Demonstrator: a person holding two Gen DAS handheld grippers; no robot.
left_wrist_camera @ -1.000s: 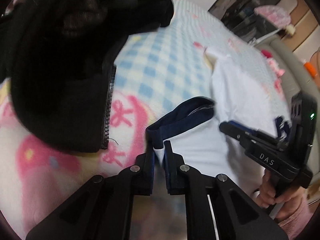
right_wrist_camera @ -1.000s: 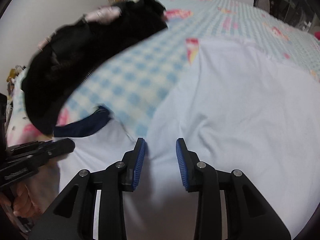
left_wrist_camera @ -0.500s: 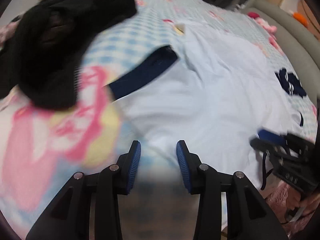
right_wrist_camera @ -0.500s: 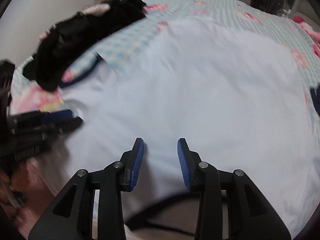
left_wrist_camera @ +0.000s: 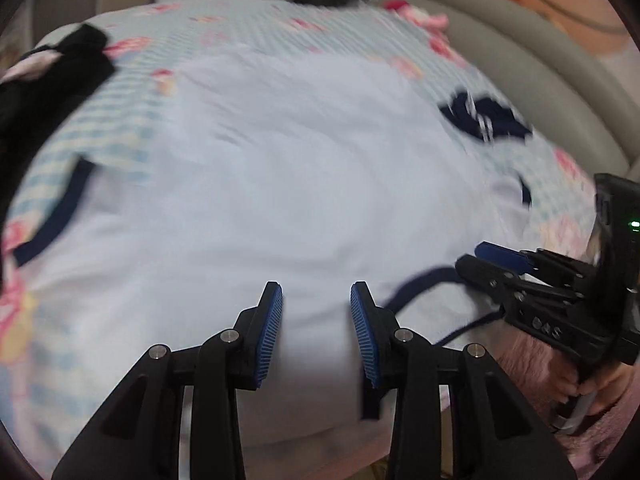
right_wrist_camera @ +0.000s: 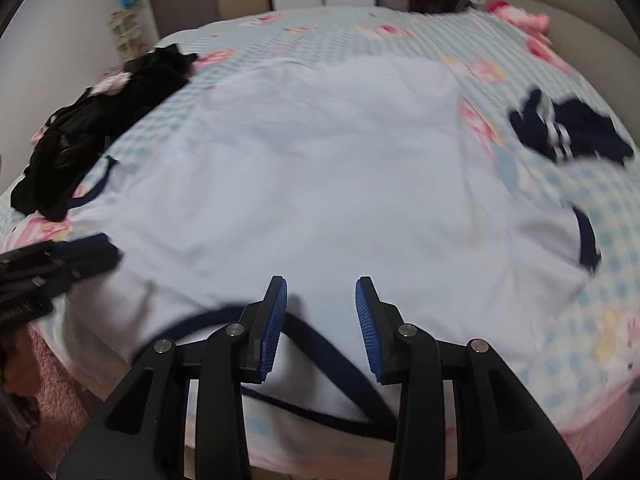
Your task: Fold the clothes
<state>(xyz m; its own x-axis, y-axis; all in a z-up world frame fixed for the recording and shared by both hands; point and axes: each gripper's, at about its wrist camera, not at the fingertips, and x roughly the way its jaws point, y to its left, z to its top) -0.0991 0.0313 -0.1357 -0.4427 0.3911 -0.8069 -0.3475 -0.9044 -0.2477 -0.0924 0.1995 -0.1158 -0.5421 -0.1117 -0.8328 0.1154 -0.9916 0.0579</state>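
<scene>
White T-shirt (right_wrist_camera: pixel 320 168) trimmed in navy at collar and sleeve cuffs. Bed sheet (right_wrist_camera: pixel 600 208) checked pale blue and white, printed with pink cartoon motifs. Black garment (right_wrist_camera: pixel 92 136) heaped at bed's edge. Navy garment (right_wrist_camera: pixel 576 132) striped white. Tongs (right_wrist_camera: pixel 321 320) black, pads (right_wrist_camera: pixel 276 320) blue.

A checked bedspread (right_wrist_camera: pixel 400 36) covers the bed, grey headboard (right_wrist_camera: pixel 568 4) behind.

I see the bed (right_wrist_camera: pixel 400 24) under a blue-checked sheet. A white shirt (right_wrist_camera: pixel 320 168) lies spread at its near edge. Black clothes (right_wrist_camera: pixel 100 120) sit along the left edge, a navy garment (right_wrist_camera: pixel 580 132) toward the right.
</scene>
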